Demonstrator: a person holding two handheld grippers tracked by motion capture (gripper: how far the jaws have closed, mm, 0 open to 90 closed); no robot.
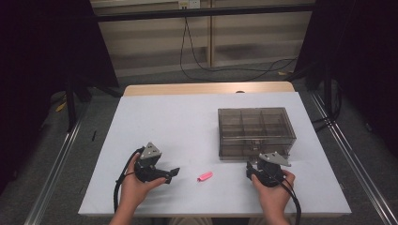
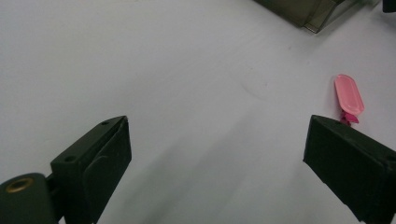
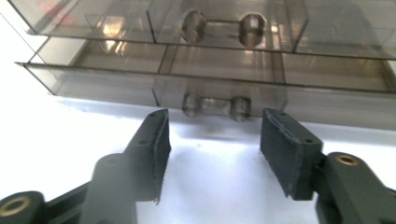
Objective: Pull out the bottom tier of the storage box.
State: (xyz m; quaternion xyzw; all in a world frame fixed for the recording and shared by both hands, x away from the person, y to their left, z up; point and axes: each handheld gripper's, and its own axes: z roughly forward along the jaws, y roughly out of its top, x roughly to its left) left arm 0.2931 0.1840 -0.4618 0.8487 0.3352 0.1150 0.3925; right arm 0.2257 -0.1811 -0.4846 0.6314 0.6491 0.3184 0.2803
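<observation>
A smoky clear drawer box (image 1: 256, 133) stands on the right half of the white table (image 1: 187, 122). My right gripper (image 1: 256, 165) is low in front of it. In the right gripper view its jaws (image 3: 215, 135) are open, with nothing between them, just short of the lower drawer's handle (image 3: 215, 106). A small pink piece (image 1: 204, 176) lies flat on the table between the two hands. My left gripper (image 1: 171, 174) points right toward it, jaws wide open (image 2: 217, 135). The pink piece (image 2: 349, 94) lies just beyond the right-hand jaw, apart from it.
The box has several compartments on top and a second handle (image 3: 222, 23) on the upper drawer. Its corner (image 2: 303, 11) shows far off in the left gripper view. Black frame posts flank the table, and cables run across the floor behind it.
</observation>
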